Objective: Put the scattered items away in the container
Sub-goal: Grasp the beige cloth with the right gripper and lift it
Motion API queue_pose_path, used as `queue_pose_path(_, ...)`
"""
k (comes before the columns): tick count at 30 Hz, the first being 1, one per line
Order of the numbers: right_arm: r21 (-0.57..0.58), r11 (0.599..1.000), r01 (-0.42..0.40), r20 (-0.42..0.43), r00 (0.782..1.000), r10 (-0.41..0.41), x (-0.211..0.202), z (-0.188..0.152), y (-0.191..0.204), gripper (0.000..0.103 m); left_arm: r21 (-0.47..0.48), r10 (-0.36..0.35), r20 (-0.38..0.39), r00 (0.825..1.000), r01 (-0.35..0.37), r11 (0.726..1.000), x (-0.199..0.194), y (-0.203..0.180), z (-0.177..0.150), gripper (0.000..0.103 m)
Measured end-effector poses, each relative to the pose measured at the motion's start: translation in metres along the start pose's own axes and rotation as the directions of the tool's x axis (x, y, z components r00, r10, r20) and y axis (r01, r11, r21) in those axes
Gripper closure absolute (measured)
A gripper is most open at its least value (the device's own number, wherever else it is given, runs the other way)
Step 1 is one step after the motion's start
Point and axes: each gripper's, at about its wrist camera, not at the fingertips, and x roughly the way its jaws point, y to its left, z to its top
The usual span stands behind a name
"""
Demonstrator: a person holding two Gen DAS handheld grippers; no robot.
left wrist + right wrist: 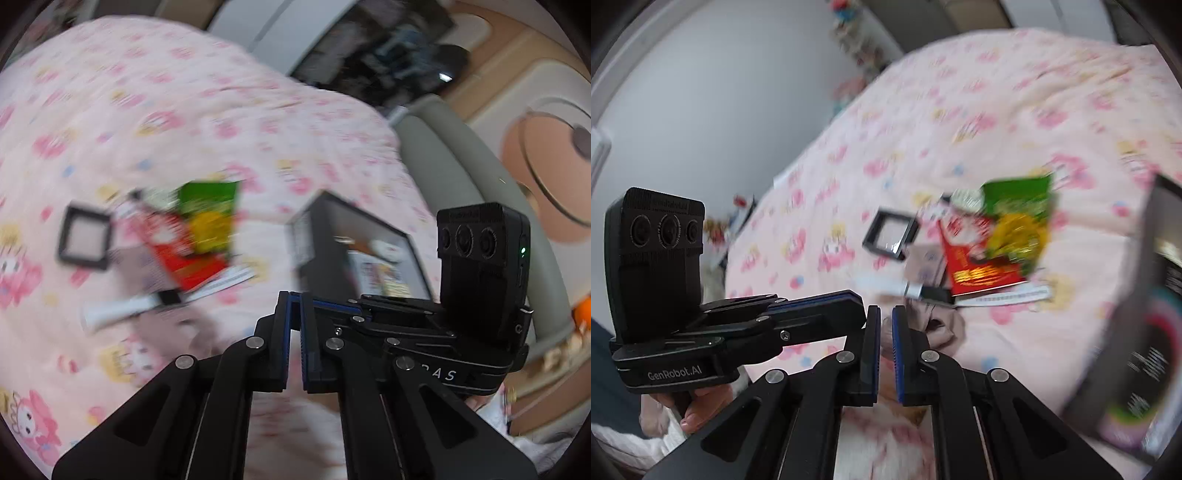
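Observation:
Scattered items lie on a pink patterned bedspread [155, 110]: a green and yellow packet [210, 218], a red packet [177, 251], a small black square frame [85, 238], a white tube [118, 312], a white strip [229, 282] and a greyish pouch [136, 266]. The dark open box [358, 254] stands to their right. My left gripper [294, 314] hovers above the bed near the box, jaws nearly closed and empty. My right gripper [884, 321] is also nearly closed and empty, short of the pile [990, 243]. The box [1145, 317] shows at the right edge.
Both views are motion-blurred. A padded headboard [461, 192] and bedside clutter [399, 51] lie beyond the bed's right side. A white wall [701, 96] stands left of the bed. Each gripper shows in the other's view, the right gripper [480, 258] and the left gripper [657, 266].

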Motion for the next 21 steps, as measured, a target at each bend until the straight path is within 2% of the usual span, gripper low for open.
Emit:
queue_pose_path(3, 0.015, 1.0, 0.023, 0.081, 0.996, -0.024, -0.048, -0.013, -0.003, 0.097, 0.081, -0.068, -0.014, 0.998, 0.069, 0.994, 0.0, -0.047, 0.003, 0.102)
queue_pose_path(6, 0.048, 0.997, 0.059, 0.103, 0.993, -0.063, -0.079, -0.033, -0.011, 0.097, 0.122, 0.027, 0.014, 1.0, -0.029, 0.992, -0.001, -0.066, 0.003, 0.102)
queue_pose_path(9, 0.098, 0.989, 0.113, 0.055, 0.991, -0.119, -0.084, -0.051, -0.024, 0.096, 0.046, 0.055, 0.002, 0.998, -0.055, 0.997, -0.002, -0.048, 0.005, 0.101)
queue_pose_path(11, 0.114, 0.986, 0.121, 0.027, 0.992, -0.125, -0.075, -0.058, -0.03, 0.094, 0.003, 0.134, -0.009, 0.991, -0.134, 0.991, -0.003, -0.026, 0.001, 0.097)
queue_pose_path(12, 0.118, 0.987, 0.111, 0.018, 0.993, -0.114, -0.07, -0.059, -0.031, 0.091, -0.018, 0.169, -0.024, 0.985, -0.169, 0.985, -0.002, -0.014, -0.002, 0.086)
queue_pose_path(13, 0.118, 0.988, 0.104, 0.012, 0.994, -0.106, -0.066, -0.059, -0.03, 0.089, -0.052, 0.189, -0.052, 0.981, -0.191, 0.98, -0.001, 0.001, -0.007, 0.068)
queue_pose_path(15, 0.118, 0.989, 0.09, -0.009, 0.996, -0.089, -0.054, -0.058, -0.027, 0.074, -0.136, 0.187, -0.101, 0.977, -0.199, 0.97, 0.003, 0.03, -0.016, 0.049)
queue_pose_path(17, 0.114, 0.991, 0.075, -0.042, 0.997, -0.071, -0.035, -0.054, -0.024, 0.061, -0.183, 0.182, -0.132, 0.974, -0.204, 0.962, 0.01, 0.053, -0.026, 0.044)
queue_pose_path(18, 0.11, 0.992, 0.063, -0.058, 0.997, -0.057, -0.025, -0.051, -0.022, 0.057, -0.205, 0.181, -0.153, 0.972, -0.21, 0.956, 0.013, 0.065, -0.03, 0.042)
queue_pose_path(21, 0.116, 0.993, 0.037, -0.141, 0.99, -0.021, 0.015, -0.042, -0.023, 0.057, -0.305, 0.122, -0.22, 0.968, -0.187, 0.934, 0.034, 0.103, -0.04, 0.041)
